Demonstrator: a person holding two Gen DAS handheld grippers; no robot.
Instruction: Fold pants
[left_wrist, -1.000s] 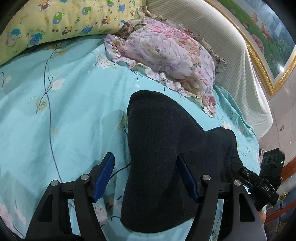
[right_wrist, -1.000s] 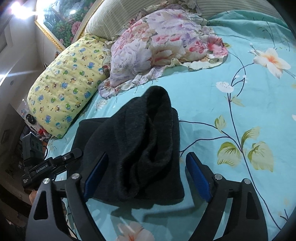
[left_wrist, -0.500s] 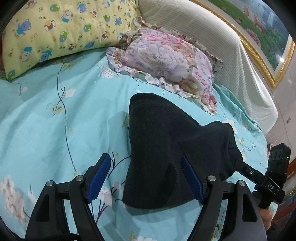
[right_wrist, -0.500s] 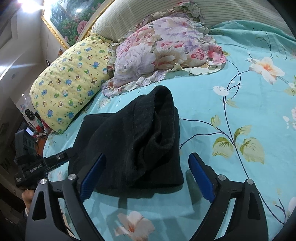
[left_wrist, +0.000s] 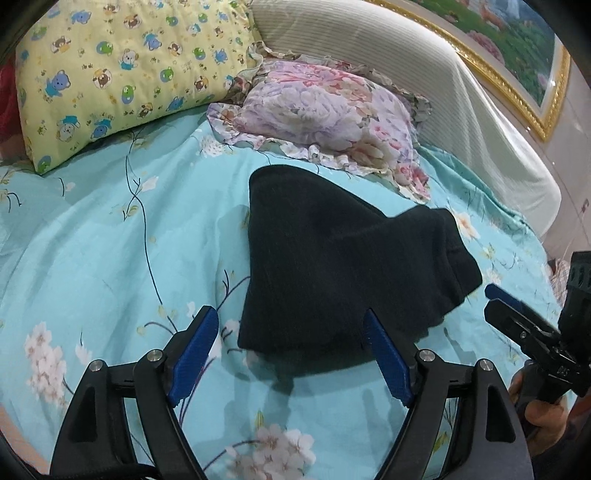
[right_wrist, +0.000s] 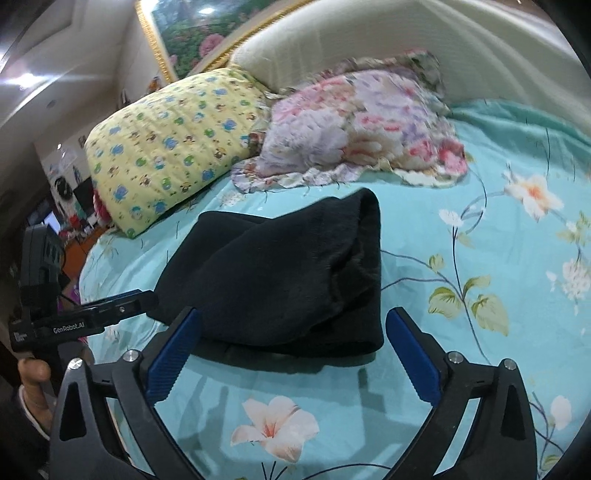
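Left wrist view shows the black fleece pants (left_wrist: 332, 266) folded into a compact bundle on the turquoise floral bedsheet (left_wrist: 110, 240), just short of the pink-and-lilac flowered pillow (left_wrist: 328, 114) and yellow bear-print pillow (left_wrist: 110, 70). The left gripper (left_wrist: 291, 343) has just been opening, its 2 blue pads apart and clear of the cloth. The right gripper (right_wrist: 291, 347) likewise has just been opening, nothing between its pads.

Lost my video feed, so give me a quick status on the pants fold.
Left gripper and right gripper open, jaws just widened, nothing held. Black pants folded on the bedspread. Nothing in the way.
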